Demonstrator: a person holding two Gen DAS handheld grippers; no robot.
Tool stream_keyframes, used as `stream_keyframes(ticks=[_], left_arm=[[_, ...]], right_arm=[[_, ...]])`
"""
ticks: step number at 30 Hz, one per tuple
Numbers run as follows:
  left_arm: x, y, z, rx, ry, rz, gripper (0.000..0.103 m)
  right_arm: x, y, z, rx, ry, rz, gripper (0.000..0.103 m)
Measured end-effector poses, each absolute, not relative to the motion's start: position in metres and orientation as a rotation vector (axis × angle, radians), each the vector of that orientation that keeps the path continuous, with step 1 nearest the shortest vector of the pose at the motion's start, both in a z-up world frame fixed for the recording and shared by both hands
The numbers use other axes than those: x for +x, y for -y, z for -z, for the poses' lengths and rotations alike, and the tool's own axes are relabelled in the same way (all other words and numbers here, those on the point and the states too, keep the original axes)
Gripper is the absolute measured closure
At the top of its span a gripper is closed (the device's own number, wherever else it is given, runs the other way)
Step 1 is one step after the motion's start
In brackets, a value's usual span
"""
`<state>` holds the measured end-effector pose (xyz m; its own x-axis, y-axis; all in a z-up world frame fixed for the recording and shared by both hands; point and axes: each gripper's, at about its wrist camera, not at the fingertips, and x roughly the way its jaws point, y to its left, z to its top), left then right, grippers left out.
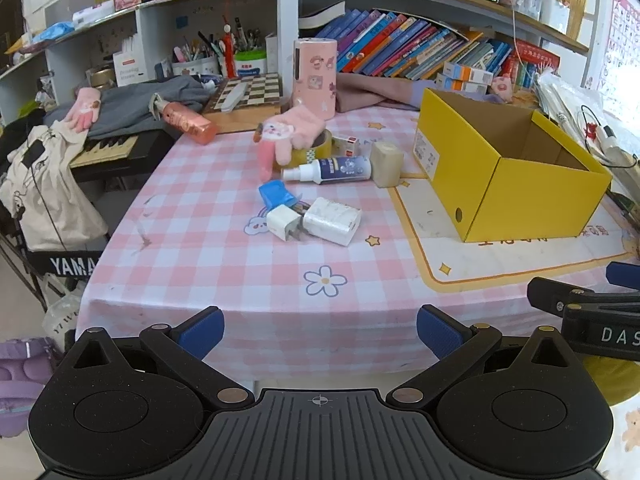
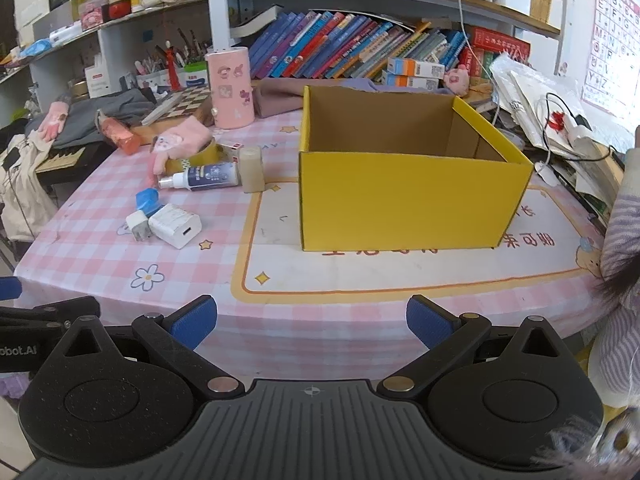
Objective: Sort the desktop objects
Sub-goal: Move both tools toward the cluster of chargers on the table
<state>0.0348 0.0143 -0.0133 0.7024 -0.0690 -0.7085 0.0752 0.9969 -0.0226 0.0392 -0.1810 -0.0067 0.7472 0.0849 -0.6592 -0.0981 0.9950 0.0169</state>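
An open yellow box point(image 1: 508, 184) point(image 2: 404, 196) stands on the table's right half, and what shows of its inside is bare. Left of it lie a large white charger point(image 1: 333, 221) point(image 2: 175, 225), a small white plug point(image 1: 283, 221) point(image 2: 138, 226), a blue clip point(image 1: 277, 195) point(image 2: 146, 200), a spray bottle point(image 1: 332, 170) point(image 2: 200, 177), a beige block point(image 1: 386, 163) point(image 2: 252, 170), a tape roll point(image 1: 316, 152) and a pink glove point(image 1: 290, 134) point(image 2: 178, 140). My left gripper point(image 1: 320, 330) and right gripper point(image 2: 312, 322) are open and empty at the table's front edge.
A pink cylinder point(image 1: 315, 76), a chessboard point(image 1: 248, 94), a pink bottle point(image 1: 188, 122) and grey cloth point(image 1: 148, 104) sit at the back left. Bookshelves point(image 2: 360, 52) line the back. Papers and cables point(image 2: 560, 128) pile at the right. A keyboard point(image 1: 108, 150) stands left of the table.
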Motion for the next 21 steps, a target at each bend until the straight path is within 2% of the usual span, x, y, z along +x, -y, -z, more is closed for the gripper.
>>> stream_keyframes(ticks=[21], left_arm=[[0.033, -0.007, 0.017, 0.055, -0.806, 0.118, 0.000]], right_arm=[[0.046, 0.172, 0.018, -0.034, -0.761, -0.131, 0.001]])
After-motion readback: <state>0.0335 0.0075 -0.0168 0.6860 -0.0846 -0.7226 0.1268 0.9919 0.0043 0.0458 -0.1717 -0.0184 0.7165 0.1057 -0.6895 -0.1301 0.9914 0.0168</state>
